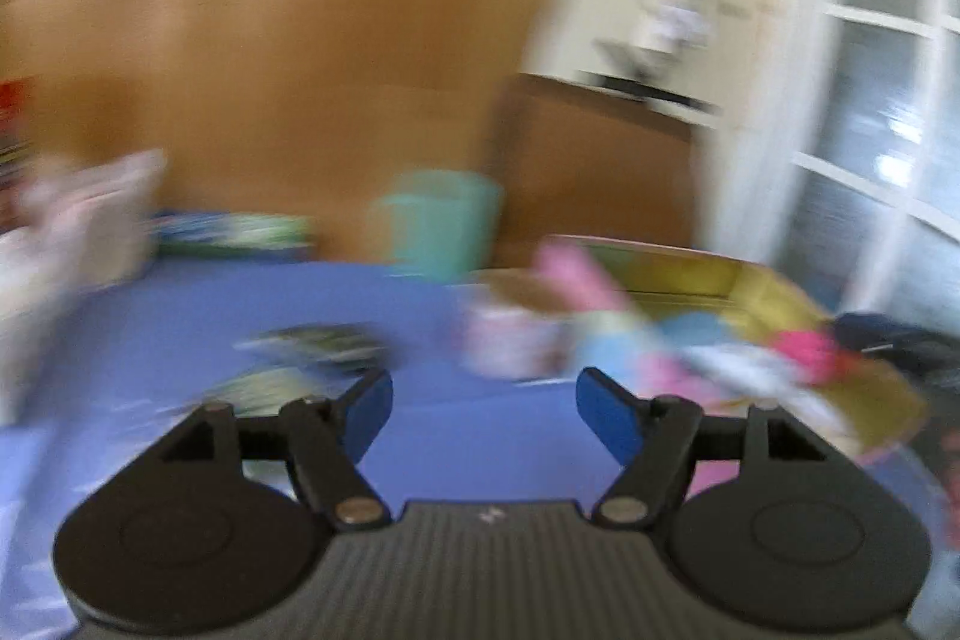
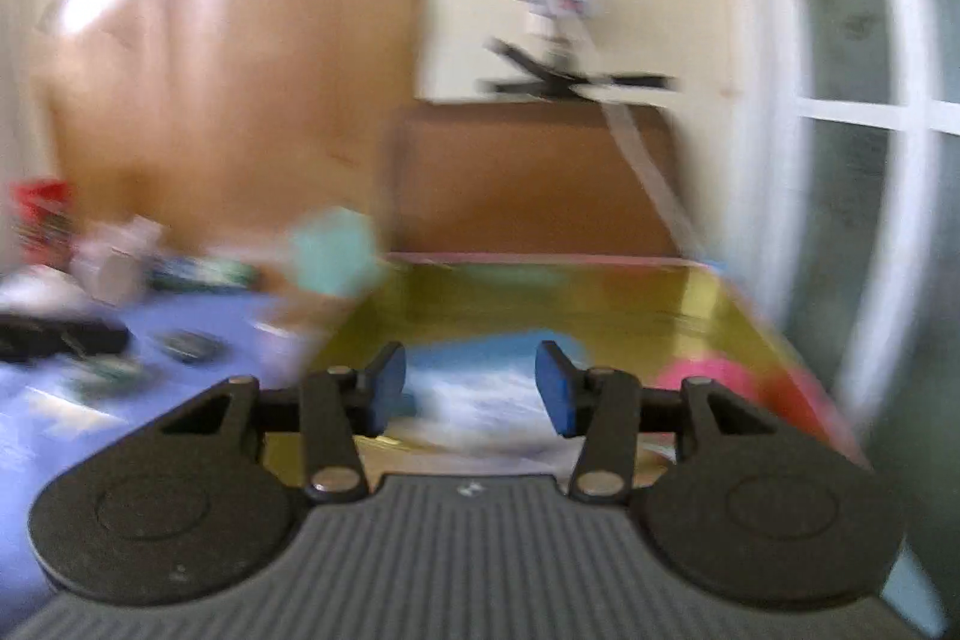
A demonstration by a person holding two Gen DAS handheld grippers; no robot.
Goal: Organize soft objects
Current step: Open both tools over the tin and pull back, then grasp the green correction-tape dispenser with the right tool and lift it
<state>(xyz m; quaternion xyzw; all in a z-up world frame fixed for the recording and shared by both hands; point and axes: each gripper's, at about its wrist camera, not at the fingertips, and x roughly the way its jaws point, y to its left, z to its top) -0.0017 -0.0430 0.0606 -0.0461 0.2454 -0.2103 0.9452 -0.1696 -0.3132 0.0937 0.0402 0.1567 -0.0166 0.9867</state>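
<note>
Both views are smeared by motion. My left gripper [image 1: 485,409] is open over the blue table cover [image 1: 240,298], with nothing between its blue pads. To its right lies a yellow-green box [image 1: 774,292] holding a heap of soft cloths [image 1: 708,358] in pink, light blue and white. My right gripper [image 2: 471,388] is open above that box [image 2: 600,292], and a light blue and white cloth [image 2: 480,388] lies below and beyond its fingertips. A bright pink soft thing [image 2: 714,376] sits in the box to the right. Neither gripper grips anything.
A teal cup [image 1: 441,220] stands at the back of the table before a brown wooden panel [image 1: 300,40]. Flat packets [image 1: 312,340] lie on the blue cover. A black object [image 2: 54,337] lies at the left. A white-framed glass door [image 2: 858,100] is on the right.
</note>
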